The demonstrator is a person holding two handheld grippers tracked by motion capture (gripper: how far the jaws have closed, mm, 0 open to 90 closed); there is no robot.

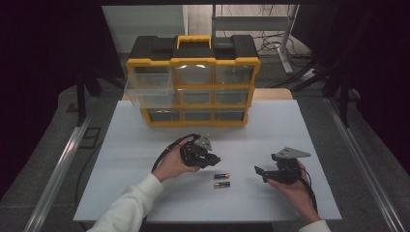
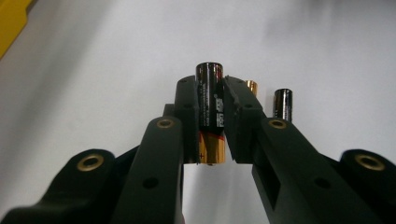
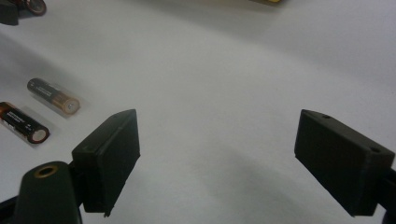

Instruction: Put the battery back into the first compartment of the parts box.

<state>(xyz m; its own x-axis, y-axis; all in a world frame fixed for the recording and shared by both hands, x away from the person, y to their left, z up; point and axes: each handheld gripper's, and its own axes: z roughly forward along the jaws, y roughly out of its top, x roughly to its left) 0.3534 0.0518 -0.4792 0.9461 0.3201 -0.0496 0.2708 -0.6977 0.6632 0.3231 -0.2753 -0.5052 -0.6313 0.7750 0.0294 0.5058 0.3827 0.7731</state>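
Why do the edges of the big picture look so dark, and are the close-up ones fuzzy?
High view: the white table is lit, but the surroundings fall into deep shadow. Left gripper view: the held battery is fairly sharp with a shiny glint, while the left tool near the camera is soft. Right gripper view: the two lying batteries look slightly blurred, and the right tool casts faint shadows.

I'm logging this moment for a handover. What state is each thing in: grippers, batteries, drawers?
left gripper: shut on a battery
held battery: clamped between the jaws, off the table
right gripper: open, nothing between the jaws
two loose batteries: lying flat on the table, side by side
top left drawer: pulled out
other drawers: pushed in
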